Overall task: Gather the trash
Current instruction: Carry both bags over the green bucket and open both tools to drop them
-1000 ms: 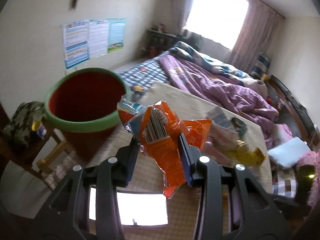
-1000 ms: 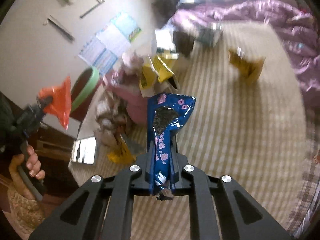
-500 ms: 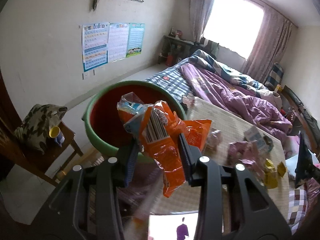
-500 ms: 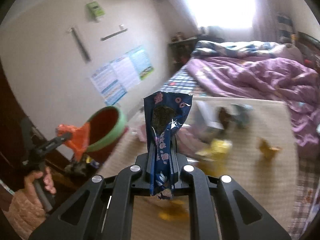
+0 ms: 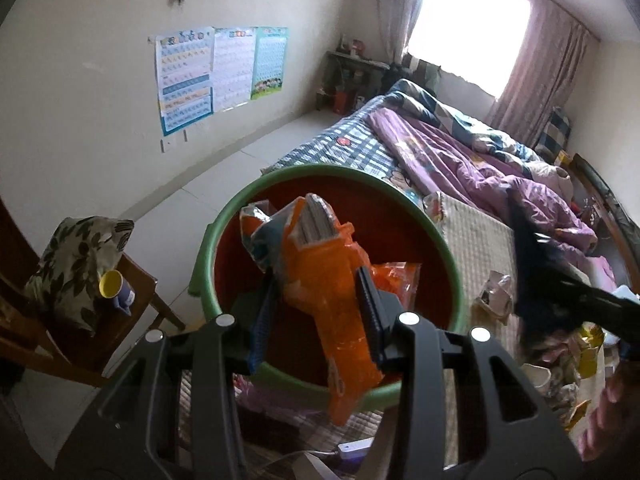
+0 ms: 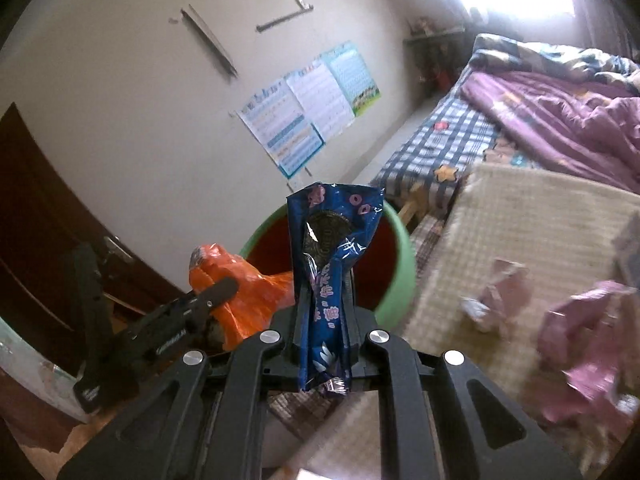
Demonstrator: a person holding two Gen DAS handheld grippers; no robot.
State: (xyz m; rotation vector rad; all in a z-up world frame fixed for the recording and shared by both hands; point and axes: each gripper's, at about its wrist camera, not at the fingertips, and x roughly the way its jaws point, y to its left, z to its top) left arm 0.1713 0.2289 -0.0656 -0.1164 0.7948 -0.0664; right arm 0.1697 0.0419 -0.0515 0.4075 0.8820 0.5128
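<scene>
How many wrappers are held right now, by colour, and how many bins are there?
Orange wrapper, in the left claw: 1
Blue wrapper, in the right claw: 1
Green-rimmed red bin: 1
Total: 3

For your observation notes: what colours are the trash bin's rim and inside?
Green rim, red inside; clearest in the left wrist view.

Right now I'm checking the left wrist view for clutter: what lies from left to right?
Floral cushion → yellow cup → orange wrapper in the left gripper over the green-rimmed bin → blue wrapper.
</scene>
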